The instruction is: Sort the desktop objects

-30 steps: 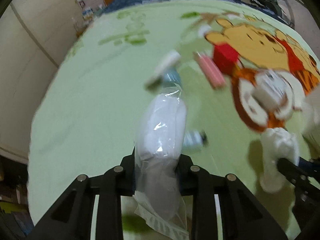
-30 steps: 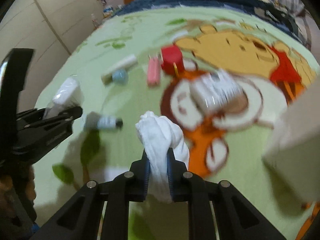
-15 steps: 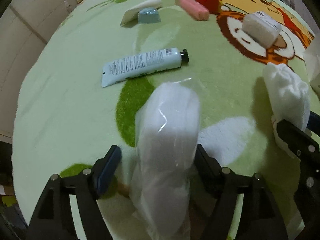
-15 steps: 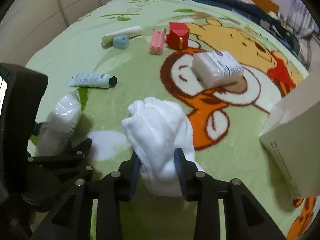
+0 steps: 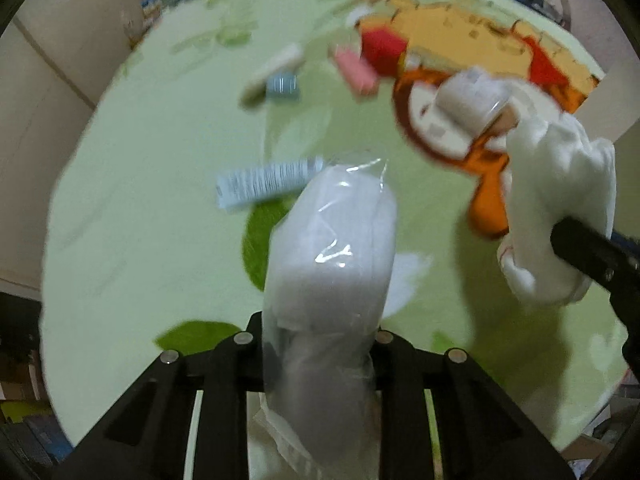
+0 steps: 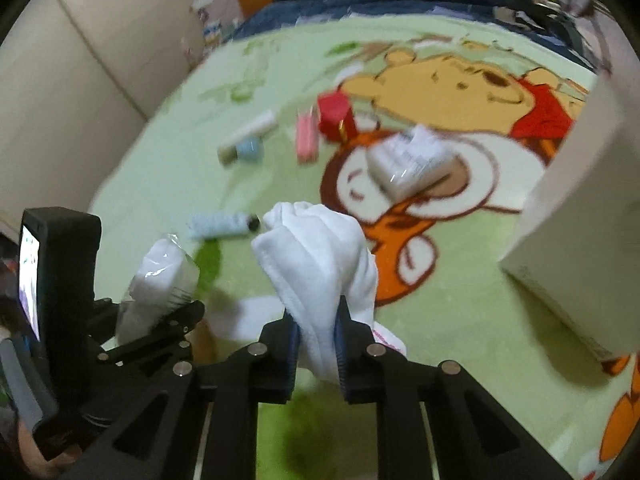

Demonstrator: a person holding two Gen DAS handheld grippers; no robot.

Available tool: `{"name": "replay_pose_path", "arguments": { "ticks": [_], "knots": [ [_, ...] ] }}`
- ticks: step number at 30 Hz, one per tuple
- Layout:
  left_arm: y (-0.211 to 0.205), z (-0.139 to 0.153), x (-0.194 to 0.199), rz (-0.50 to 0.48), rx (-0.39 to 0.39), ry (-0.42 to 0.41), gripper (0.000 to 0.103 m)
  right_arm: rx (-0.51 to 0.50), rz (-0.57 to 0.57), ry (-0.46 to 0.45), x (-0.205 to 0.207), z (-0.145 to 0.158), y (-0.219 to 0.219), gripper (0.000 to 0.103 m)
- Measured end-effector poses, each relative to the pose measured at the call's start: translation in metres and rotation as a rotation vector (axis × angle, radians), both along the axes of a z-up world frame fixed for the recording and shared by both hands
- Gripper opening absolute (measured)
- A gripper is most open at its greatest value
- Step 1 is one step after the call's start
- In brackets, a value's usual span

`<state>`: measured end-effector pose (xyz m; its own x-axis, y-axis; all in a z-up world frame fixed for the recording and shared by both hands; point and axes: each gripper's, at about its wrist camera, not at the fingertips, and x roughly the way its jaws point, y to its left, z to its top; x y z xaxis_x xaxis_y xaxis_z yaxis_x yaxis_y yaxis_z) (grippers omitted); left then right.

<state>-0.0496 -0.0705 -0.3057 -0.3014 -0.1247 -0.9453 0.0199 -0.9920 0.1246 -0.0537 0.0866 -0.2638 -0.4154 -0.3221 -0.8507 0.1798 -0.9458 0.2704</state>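
While left jaws clamp clear-wrapped white pack [image 5: 332, 248] | right jaws clamp crumpled white cloth [image 6: 320, 256]

left gripper [image 5: 320, 344]: black, two-finger, pitched steeply down, jaws clamped on clear-wrapped white pack [image 5: 332, 256], clear of the surface | right gripper [image 6: 316, 344]: black, blue pads, angled down, jaws pinched on white cloth bundle [image 6: 320, 256], clear of the surface | relation: side by side, apart, each visible in the other's view
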Motion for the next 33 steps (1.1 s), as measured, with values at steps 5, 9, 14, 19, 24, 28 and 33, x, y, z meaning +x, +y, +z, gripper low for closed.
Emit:
{"name": "replay_pose_path", "arguments": {
  "ticks": [5,9,14,19,24,28,33],
  "knots": [
    [0.016,0.083,-0.001,-0.048,0.004,0.103,0.024,-0.037,-0.072,0.089,0.024,0.076,0.027,0.016],
    [0.046,0.142,0.000,-0.092,0.034,0.174,0.024,-0.030,-0.124,0.172,0.045,0.129,0.052,0.016],
    [0.090,0.189,-0.002,-0.180,0.064,0.236,0.024,0.010,-0.219,0.267,0.065,0.182,0.093,0.016],
    [0.142,0.212,-0.009,-0.299,0.066,0.273,0.024,0.047,-0.335,0.330,0.076,0.208,0.136,0.016],
    [0.185,0.227,-0.013,-0.401,0.068,0.313,0.024,0.077,-0.435,0.366,0.087,0.219,0.171,0.016],
    [0.210,0.230,-0.015,-0.461,0.067,0.327,0.024,0.081,-0.481,0.379,0.091,0.221,0.188,0.016],
    [0.224,0.237,-0.019,-0.490,0.072,0.336,0.024,0.082,-0.496,0.390,0.090,0.223,0.194,0.016]
  ]
}}
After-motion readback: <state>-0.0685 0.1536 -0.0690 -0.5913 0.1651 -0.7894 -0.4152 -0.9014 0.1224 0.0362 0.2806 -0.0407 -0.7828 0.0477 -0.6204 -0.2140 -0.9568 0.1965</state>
